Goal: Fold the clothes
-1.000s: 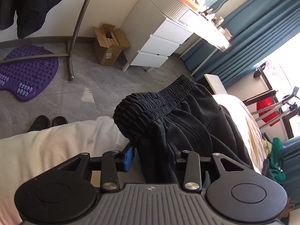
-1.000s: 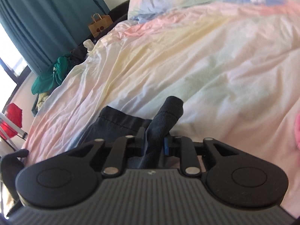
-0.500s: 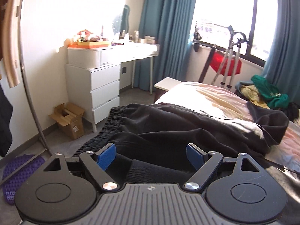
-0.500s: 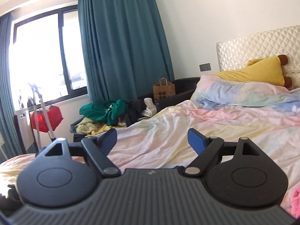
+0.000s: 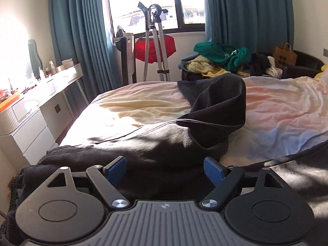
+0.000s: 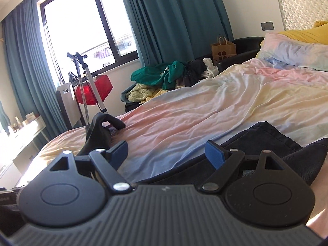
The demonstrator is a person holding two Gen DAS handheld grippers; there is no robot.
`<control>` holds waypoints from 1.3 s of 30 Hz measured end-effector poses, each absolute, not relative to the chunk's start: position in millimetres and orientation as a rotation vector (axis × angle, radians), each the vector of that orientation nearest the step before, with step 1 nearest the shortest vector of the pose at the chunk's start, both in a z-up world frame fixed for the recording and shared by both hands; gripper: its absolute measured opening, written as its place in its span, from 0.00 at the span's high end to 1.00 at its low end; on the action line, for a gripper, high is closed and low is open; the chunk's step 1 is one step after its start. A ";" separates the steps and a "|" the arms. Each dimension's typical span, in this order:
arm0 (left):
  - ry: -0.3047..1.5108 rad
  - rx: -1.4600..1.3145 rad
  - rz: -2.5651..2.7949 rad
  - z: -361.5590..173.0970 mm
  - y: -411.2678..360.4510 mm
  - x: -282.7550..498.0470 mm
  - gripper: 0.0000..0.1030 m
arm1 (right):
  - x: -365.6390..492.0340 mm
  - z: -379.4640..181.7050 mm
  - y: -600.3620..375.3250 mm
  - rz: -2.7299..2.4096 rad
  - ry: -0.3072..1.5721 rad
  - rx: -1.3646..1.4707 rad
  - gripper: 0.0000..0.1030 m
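Both the left gripper (image 5: 165, 169) and the right gripper (image 6: 167, 153) have just spread their blue-padded jaws, gripping nothing, above the rumpled black trousers (image 5: 164, 139) lying on the pastel-sheeted bed (image 6: 225, 106).

One pair of black trousers (image 5: 155, 141) is lying on one bed (image 5: 287, 110). Two grippers are showing, left gripper (image 5: 165, 169) and right gripper (image 6: 168, 152). One paper bag (image 6: 223, 49) is standing behind.
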State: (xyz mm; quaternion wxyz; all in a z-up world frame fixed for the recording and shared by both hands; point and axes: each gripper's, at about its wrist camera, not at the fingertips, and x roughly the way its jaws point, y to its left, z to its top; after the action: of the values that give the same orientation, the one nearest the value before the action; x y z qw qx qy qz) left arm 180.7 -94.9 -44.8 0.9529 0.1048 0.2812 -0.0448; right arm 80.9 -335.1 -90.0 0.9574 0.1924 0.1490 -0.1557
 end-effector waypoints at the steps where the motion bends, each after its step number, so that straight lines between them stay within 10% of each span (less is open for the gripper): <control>1: 0.570 0.226 -0.103 -48.3 -109.6 196.5 0.18 | 83.3 -92.4 -335.7 -0.325 0.303 0.396 0.18; 21: 0.542 0.529 -0.062 -105.7 -338.4 434.9 0.18 | 131.5 -160.5 -388.2 -0.565 0.372 0.542 0.19; 24: 0.579 0.561 -0.063 -118.3 -341.8 453.2 0.48 | 137.5 -166.9 -389.1 -0.563 0.389 0.546 0.19; 26: 0.606 0.626 -0.082 -120.2 -336.3 455.4 0.95 | 139.6 -168.2 -388.7 -0.566 0.386 0.536 0.19; 39: 0.253 0.473 -0.600 28.5 -293.2 348.4 0.96 | 132.5 -156.2 -379.4 -0.581 0.368 0.480 0.19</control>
State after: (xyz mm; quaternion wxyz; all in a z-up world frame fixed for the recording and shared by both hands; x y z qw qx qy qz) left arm 348.4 -293.2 28.5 0.9200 0.2304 0.1232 -0.2921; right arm 132.5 -379.4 -156.2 0.9133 0.2330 0.1787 -0.2822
